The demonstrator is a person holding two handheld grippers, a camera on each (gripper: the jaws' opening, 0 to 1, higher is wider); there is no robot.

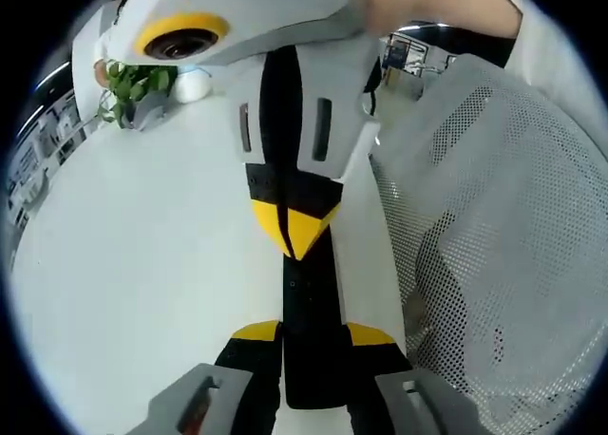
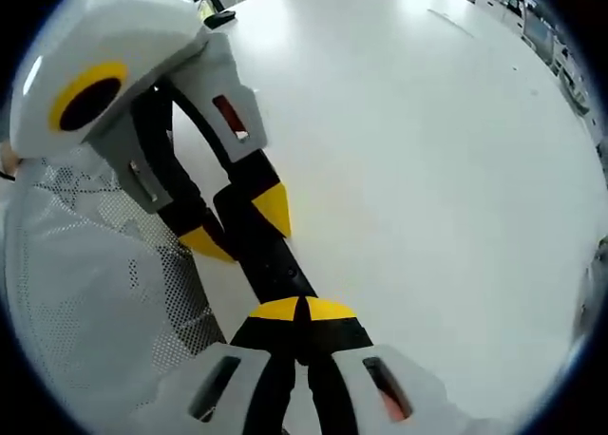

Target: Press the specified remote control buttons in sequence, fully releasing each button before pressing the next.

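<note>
A slim black remote control (image 1: 310, 307) lies lengthwise between the jaws of my left gripper (image 1: 313, 336), which is shut on its sides just above the white table (image 1: 142, 264). My right gripper (image 1: 296, 234) comes down from the top of the left gripper view. Its jaws are shut together and the joined yellow tip sits on the remote's far end. In the right gripper view my right gripper (image 2: 302, 310) meets the remote (image 2: 274, 260) at the bottom. My left gripper (image 2: 237, 228) clamps the remote from the upper left. The buttons are hidden.
A grey mesh chair back (image 1: 494, 236) stands close beside the grippers and also shows as the chair back (image 2: 85, 264). A small potted plant (image 1: 133, 82) and a white object (image 1: 193, 84) sit at the table's far edge. A person's hand (image 1: 418, 3) holds the right gripper.
</note>
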